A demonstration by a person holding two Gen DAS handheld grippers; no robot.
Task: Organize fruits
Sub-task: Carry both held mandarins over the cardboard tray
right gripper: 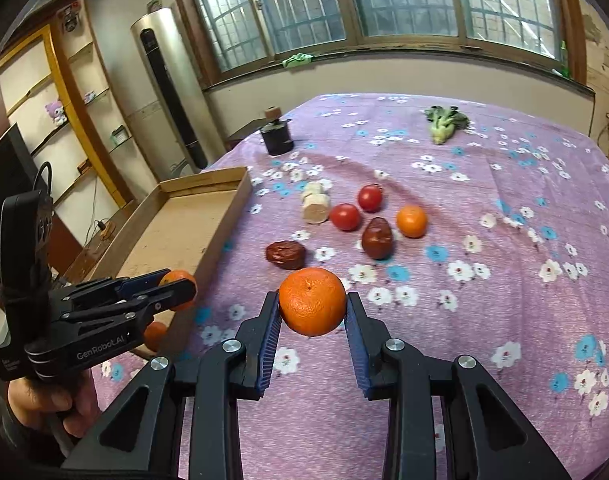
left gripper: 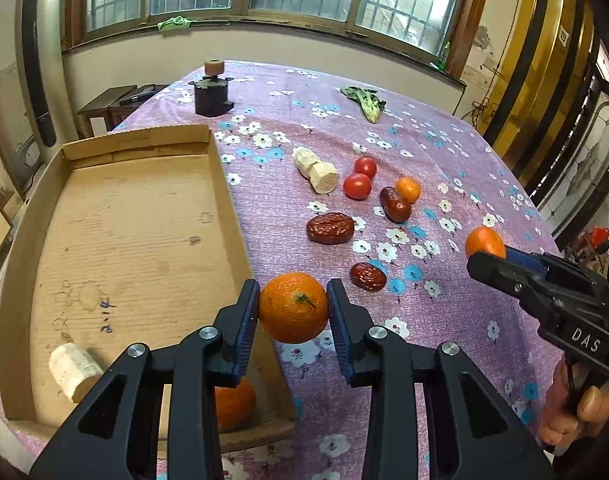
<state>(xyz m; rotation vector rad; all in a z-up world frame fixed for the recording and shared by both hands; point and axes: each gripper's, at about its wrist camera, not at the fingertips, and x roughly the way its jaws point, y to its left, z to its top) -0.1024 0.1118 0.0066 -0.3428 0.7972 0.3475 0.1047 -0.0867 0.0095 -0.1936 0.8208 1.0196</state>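
Evidently, an orange (left gripper: pixel 293 307) between each claw's pads.

A purple flowered tablecloth (left gripper: pixel 444 152) covers the table. In the upper middle of the left wrist view stands a black device (left gripper: pixel 211 96) with a small tan roller on top. On the windowsill above it lies a green cloth (left gripper: pixel 174 23).

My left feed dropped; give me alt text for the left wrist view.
The left gripper grips an orange beside a cardboard tray holding another orange. The right gripper holds a third orange.
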